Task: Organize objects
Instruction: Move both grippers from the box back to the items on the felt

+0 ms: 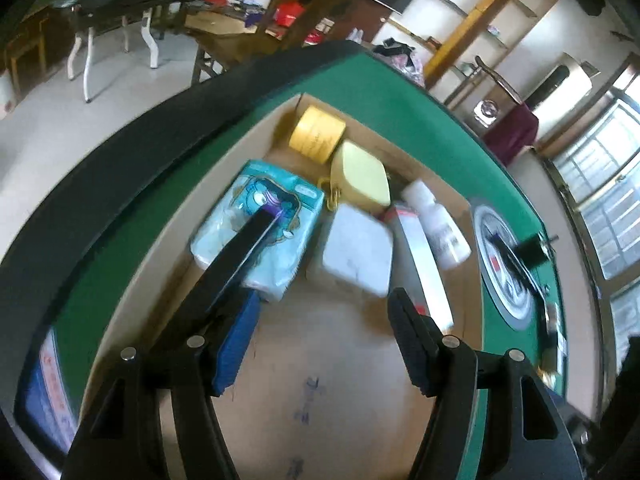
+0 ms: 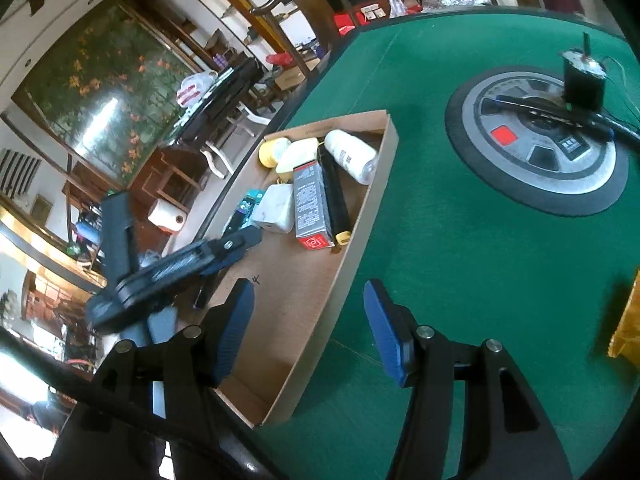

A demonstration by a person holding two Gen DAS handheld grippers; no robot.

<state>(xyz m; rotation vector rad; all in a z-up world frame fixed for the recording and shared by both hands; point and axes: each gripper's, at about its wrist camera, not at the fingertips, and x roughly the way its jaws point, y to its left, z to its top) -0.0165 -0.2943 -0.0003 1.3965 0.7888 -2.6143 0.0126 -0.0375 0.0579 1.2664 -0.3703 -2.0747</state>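
A shallow cardboard box (image 1: 320,360) lies on the green table (image 1: 400,92). In it are a yellow tape roll (image 1: 316,132), a pale yellow case (image 1: 362,174), a teal tissue pack (image 1: 260,224), a white charger block (image 1: 356,254), a white bottle (image 1: 436,220) and a grey carton (image 2: 310,204). My left gripper (image 1: 320,336) is open over the box, with a flat black strip (image 1: 240,256) lying against its left finger and reaching over the tissue pack. My right gripper (image 2: 308,328) is open and empty above the box's near wall (image 2: 344,280). The left gripper shows in the right wrist view (image 2: 224,252).
A round grey disc (image 2: 536,140) sits in the table's middle with a black motor block (image 2: 582,80) and a dark bar on it. A yellow object (image 2: 628,332) lies at the right edge. Chairs, tables and shelves stand beyond the table.
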